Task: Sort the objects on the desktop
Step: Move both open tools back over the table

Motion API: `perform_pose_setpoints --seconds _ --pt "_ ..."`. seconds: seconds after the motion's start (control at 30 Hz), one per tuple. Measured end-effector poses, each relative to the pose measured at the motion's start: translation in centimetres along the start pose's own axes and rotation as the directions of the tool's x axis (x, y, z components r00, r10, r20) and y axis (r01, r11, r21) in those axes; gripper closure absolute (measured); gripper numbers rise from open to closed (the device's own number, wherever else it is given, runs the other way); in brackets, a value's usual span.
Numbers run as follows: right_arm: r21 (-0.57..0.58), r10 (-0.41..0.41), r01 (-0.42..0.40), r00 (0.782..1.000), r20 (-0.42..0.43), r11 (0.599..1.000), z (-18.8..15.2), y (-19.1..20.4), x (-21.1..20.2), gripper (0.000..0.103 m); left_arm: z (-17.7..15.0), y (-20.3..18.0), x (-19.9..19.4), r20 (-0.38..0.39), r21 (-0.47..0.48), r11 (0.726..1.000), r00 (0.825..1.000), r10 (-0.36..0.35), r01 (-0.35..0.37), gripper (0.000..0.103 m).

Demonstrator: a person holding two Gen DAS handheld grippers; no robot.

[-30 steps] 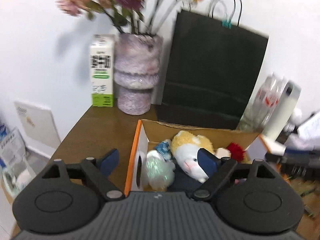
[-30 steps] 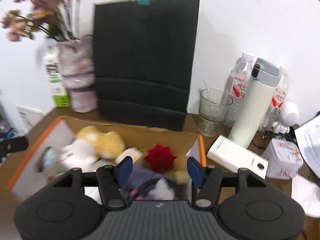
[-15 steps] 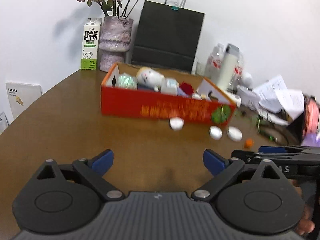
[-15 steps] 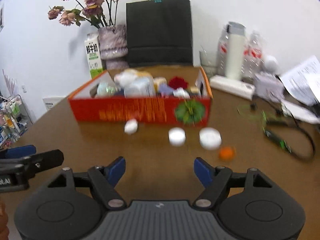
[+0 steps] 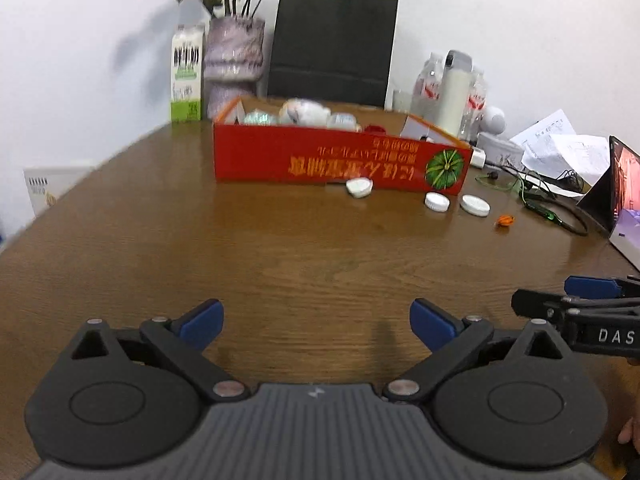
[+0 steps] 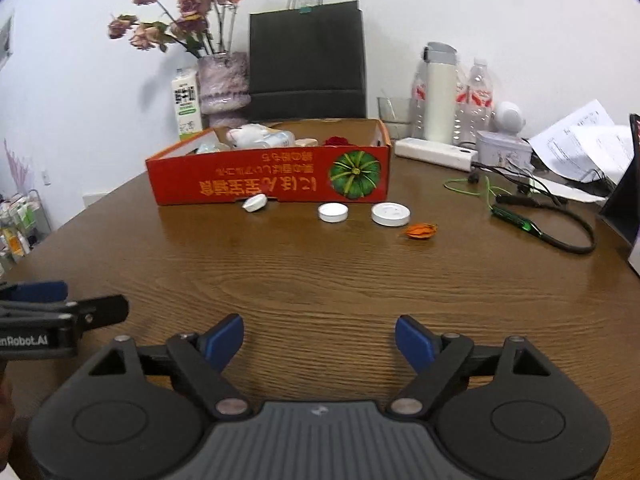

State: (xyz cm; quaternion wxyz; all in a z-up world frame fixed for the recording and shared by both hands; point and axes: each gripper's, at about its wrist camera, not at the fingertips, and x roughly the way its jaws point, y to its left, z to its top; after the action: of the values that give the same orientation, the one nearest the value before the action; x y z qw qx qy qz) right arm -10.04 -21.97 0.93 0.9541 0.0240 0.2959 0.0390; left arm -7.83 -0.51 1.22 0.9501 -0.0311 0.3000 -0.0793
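Both tools hang low over the near, bare stretch of the wooden counter (image 6: 320, 280), side by side and well short of anything to be sorted. The left tool (image 5: 316, 322) has just been spreading its jaws and now stands very wide with nothing between them; the right tool (image 6: 319, 338) has also just been opening, a little less wide, and is likewise empty. That reads as a ready stance: jaws parted ahead of a reach.

The red box (image 6: 268, 182) sits at the far middle of the counter, already holding a plush toy, a red flower and other small items, so it looks like the place where things are being gathered. Loose in front of its near wall lie three white caps: one tilted cap (image 6: 255, 202) touching or just beside the box, a second cap (image 6: 333, 213) to its right, and a third, wider cap (image 6: 390, 214) further right. A small orange object (image 6: 420, 231) rests just right of that and slightly nearer. These four are probably what remains.

Further right, a green cable (image 6: 520, 220) and papers (image 6: 580, 140) crowd the edge, so a reach for the orange piece likely suits the right tool.
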Motion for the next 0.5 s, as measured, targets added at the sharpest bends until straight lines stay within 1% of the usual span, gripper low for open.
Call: perform_pose_setpoints --seconds 0.07,0.13,0.2,0.23,0.3,0.33,0.37,0.43,0.47,0.5 --pt "0.024 0.004 -0.004 1.000 -0.003 1.000 0.0 -0.2 0.2 0.021 0.0 0.1 0.2 -0.019 -0.013 1.000 1.000 -0.007 0.007 0.001" --pt "0.032 0.008 -0.008 1.000 -0.019 0.999 0.2 -0.4 0.5 0.021 0.1 0.2 0.1 -0.008 -0.013 1.000 1.000 -0.006 0.006 0.001" --pt "0.030 0.012 -0.010 0.999 -0.041 0.999 0.7 -0.6 0.9 0.023 0.8 -0.1 0.5 0.005 0.007 1.000 1.000 -0.018 0.018 0.001" --pt "0.024 0.016 -0.015 0.999 -0.041 1.000 1.2 -0.8 1.1 0.024 1.4 -0.4 1.0 0.009 0.033 0.999 1.000 -0.022 0.022 0.001" --pt "-0.005 0.020 -0.020 0.999 -0.041 1.000 2.5 -1.2 1.8 0.038 3.0 -1.4 2.3 0.018 0.096 0.995 0.999 -0.032 0.030 0.001" --pt "-0.016 0.010 -0.011 0.999 -0.037 1.000 3.3 -1.5 2.4 0.040 4.0 -1.8 3.3 0.033 0.121 0.992 0.999 -0.042 0.038 0.001" --pt "-0.021 0.004 -0.005 0.999 -0.034 1.000 4.2 -1.9 2.9 0.046 4.8 -2.2 4.1 0.045 0.138 0.989 0.998 -0.049 0.043 0.002" --pt "-0.027 0.005 -0.005 0.999 -0.033 1.000 6.2 -2.5 4.5 0.052 6.7 -2.9 6.5 0.049 0.148 0.987 0.997 -0.067 0.059 0.006" --pt "-0.034 0.015 -0.016 0.999 -0.032 0.999 7.0 -2.6 5.3 0.053 7.7 -3.1 8.1 0.028 0.141 0.987 0.996 -0.080 0.076 0.013" --pt "-0.041 0.030 -0.031 0.999 -0.034 0.999 7.9 -2.7 6.2 0.053 8.5 -3.2 9.5 0.007 0.126 0.989 0.997 -0.077 0.075 0.022"
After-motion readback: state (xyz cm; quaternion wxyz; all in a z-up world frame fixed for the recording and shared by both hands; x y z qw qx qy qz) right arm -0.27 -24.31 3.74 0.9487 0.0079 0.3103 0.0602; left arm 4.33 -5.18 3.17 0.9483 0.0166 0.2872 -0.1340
